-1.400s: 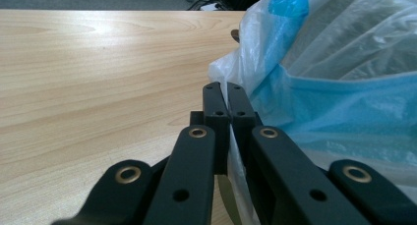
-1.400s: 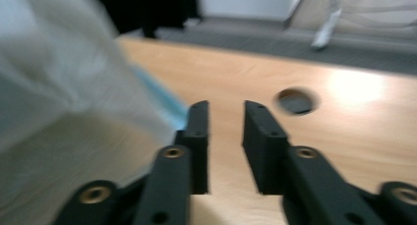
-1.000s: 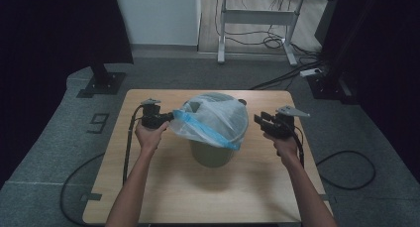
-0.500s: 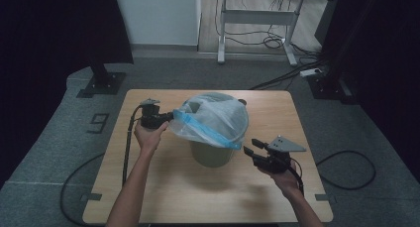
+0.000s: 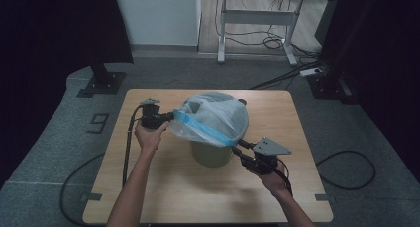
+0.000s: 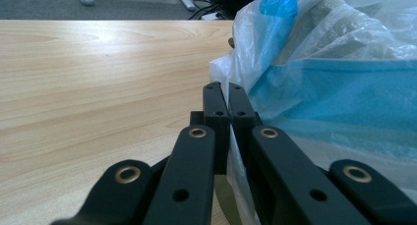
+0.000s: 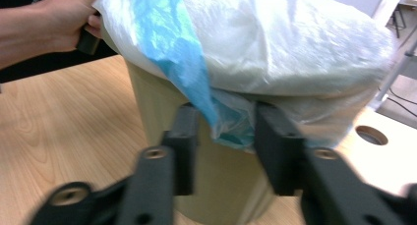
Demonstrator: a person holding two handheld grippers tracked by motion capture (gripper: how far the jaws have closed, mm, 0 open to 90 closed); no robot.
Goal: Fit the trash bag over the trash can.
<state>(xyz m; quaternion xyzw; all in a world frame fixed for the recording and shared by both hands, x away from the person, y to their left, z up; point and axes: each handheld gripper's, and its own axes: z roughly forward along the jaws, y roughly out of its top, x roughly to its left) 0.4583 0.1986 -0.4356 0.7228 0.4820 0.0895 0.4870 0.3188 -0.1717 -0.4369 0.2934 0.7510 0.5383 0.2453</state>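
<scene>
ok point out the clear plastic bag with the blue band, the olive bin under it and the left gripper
clear plastic bag with the blue band (image 5: 218, 115): high view, its domed top
olive bin (image 5: 210, 155): high view, bare front wall
left gripper (image 6: 222, 95): left gripper view, closed jaw tips on the bag's edge

Clear blue-banded bag (image 5: 213, 119) draped over olive bin (image 5: 210, 154), mid-table
</scene>
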